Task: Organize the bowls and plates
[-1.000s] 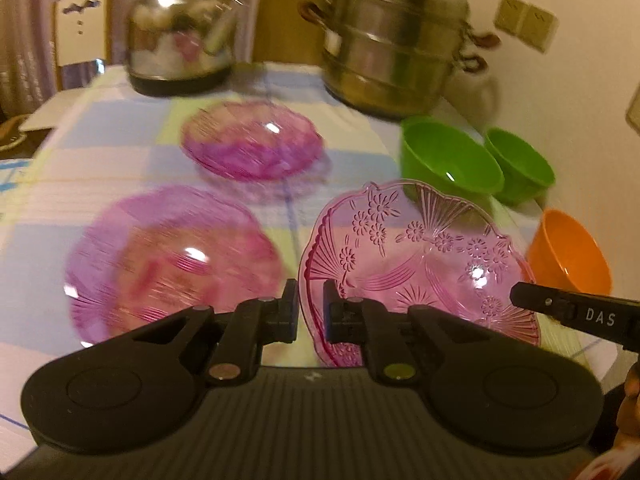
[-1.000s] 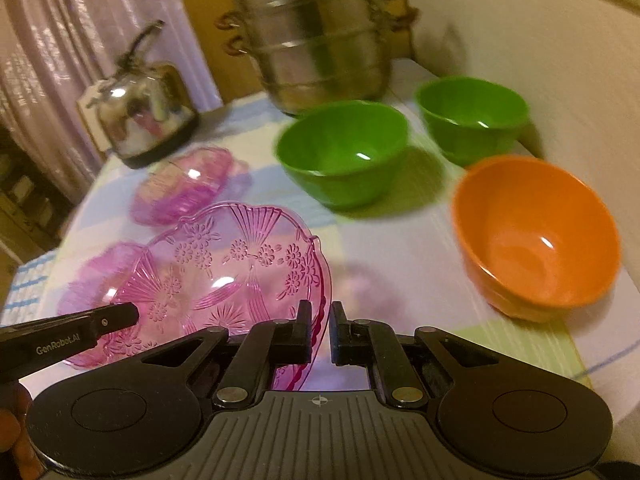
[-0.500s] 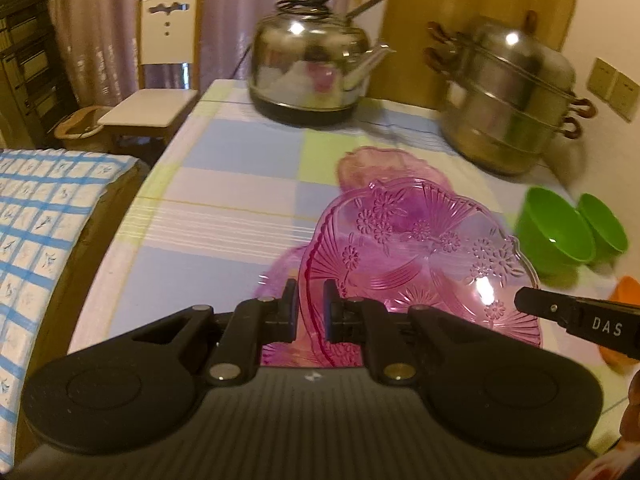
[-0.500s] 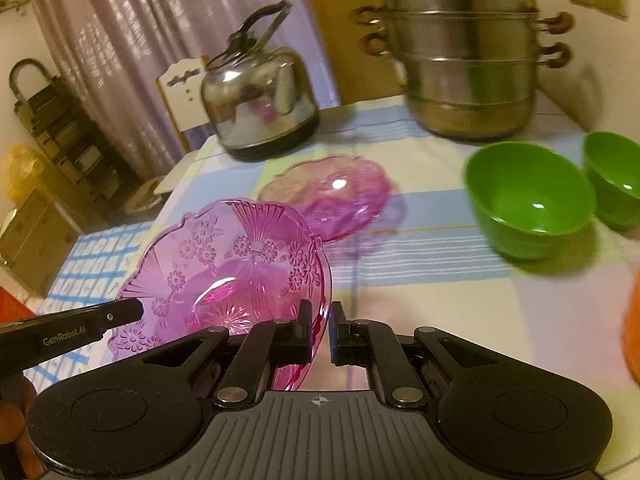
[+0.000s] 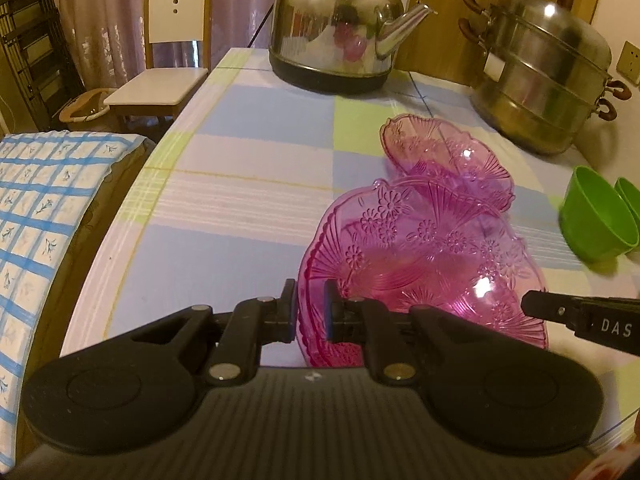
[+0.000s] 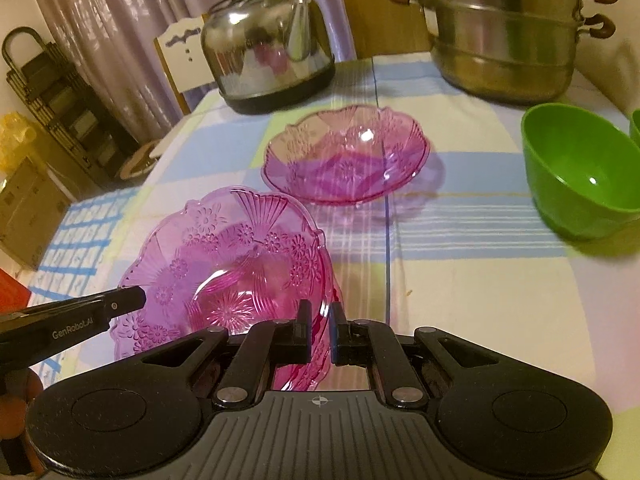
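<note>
the left claw (image 5: 309, 307) pinches the near left rim of a pink plate (image 5: 424, 256), one finger inside the rim and one outside. the right claw (image 6: 320, 334) pinches the same plate (image 6: 224, 268) on its opposite rim, its fingers pressed close with the glass edge between them. each claw's tip shows in the other's view: the right one enters at the far right of the left wrist view, the left one at the lower left of the right wrist view. the plate sits tilted between the two claws over the checked table (image 5: 256, 160); whether it touches another plate beneath it cannot be told.

just ahead of the claws, a second pink plate (image 6: 346, 156) rests flat on the table, close behind the held one. to the right of the right claw stands a green bowl (image 6: 580, 172), with the edge of another green bowl (image 5: 628, 196) just behind it. further ahead stand a steel kettle (image 5: 336, 28) and a stacked steamer pot (image 5: 544, 80). left of the left claw, past the table's edge, are a white chair (image 5: 168, 52) and a blue checked cloth (image 5: 40, 216).
</note>
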The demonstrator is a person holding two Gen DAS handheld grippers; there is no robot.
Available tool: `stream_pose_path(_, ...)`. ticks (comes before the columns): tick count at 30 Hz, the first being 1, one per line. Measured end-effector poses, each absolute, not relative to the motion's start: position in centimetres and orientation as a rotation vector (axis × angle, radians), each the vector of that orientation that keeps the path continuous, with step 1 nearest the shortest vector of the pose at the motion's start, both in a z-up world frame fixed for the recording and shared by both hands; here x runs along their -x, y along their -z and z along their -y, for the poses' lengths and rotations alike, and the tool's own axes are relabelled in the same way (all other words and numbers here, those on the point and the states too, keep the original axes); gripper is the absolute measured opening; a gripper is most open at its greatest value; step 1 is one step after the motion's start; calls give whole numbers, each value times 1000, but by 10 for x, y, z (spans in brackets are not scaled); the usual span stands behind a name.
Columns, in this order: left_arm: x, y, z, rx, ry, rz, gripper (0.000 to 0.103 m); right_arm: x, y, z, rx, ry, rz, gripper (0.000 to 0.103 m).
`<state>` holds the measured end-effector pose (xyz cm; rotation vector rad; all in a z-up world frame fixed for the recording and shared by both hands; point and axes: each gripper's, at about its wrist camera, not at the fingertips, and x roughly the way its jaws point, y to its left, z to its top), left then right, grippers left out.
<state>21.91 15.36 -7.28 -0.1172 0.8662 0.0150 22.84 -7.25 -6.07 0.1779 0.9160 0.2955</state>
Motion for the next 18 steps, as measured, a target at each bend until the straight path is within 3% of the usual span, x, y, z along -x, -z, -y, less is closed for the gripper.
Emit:
stream_pose_path(13,-223,79,-154,111,-29,-875,13,-229,65,69,-170,-293,-930,8)
stream_pose_path(15,-224,81,-154,115,-41,-876,28,-229,65,68,-168,-292,-929,9)
stream_pose_path(17,-222,82,-156,122,-51,-871,32,-229,66,69,-172,-280,-921,16)
stream_pose_path(18,-222,81,-157,125,-54,-868,32,-229,65,71,-184,-281,-915,29)
